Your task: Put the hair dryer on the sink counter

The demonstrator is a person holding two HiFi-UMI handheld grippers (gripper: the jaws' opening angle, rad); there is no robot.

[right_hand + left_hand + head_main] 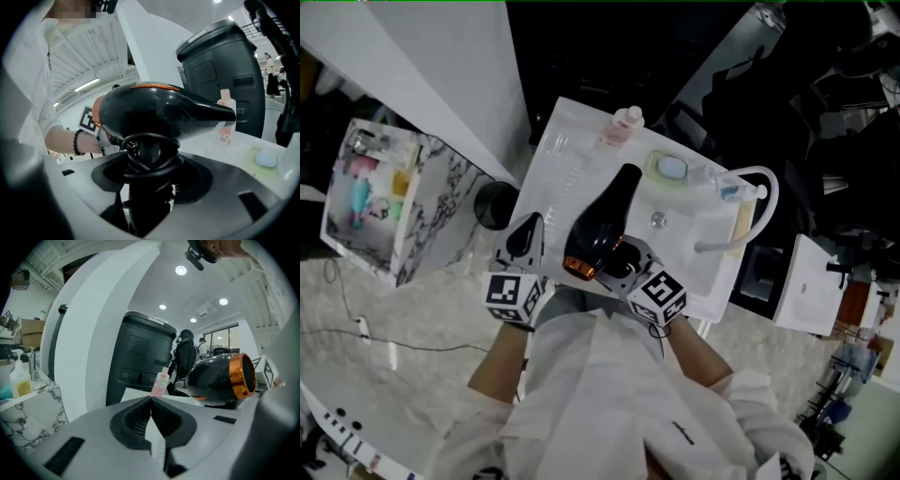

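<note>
The right gripper (149, 190) pinches the cord-wrapped handle of the glossy black hair dryer with a copper ring (605, 223) at frame centre, over the white sink counter (572, 141) — the left gripper (151, 403) beside it has its jaws pressed together, empty

a mock bathroom staged in an office-like hall: a white sink (708, 272) with tap (719, 246) and soap (672, 168), under ceiling spotlights (181, 270), with cardboard boxes (32, 332) nearby.

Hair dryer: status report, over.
Right gripper jaws shut on hair dryer handle. Left gripper shut, empty, alongside. Hair dryer over counter, not released. Bottle and soap beyond nozzle, not blocking.
</note>
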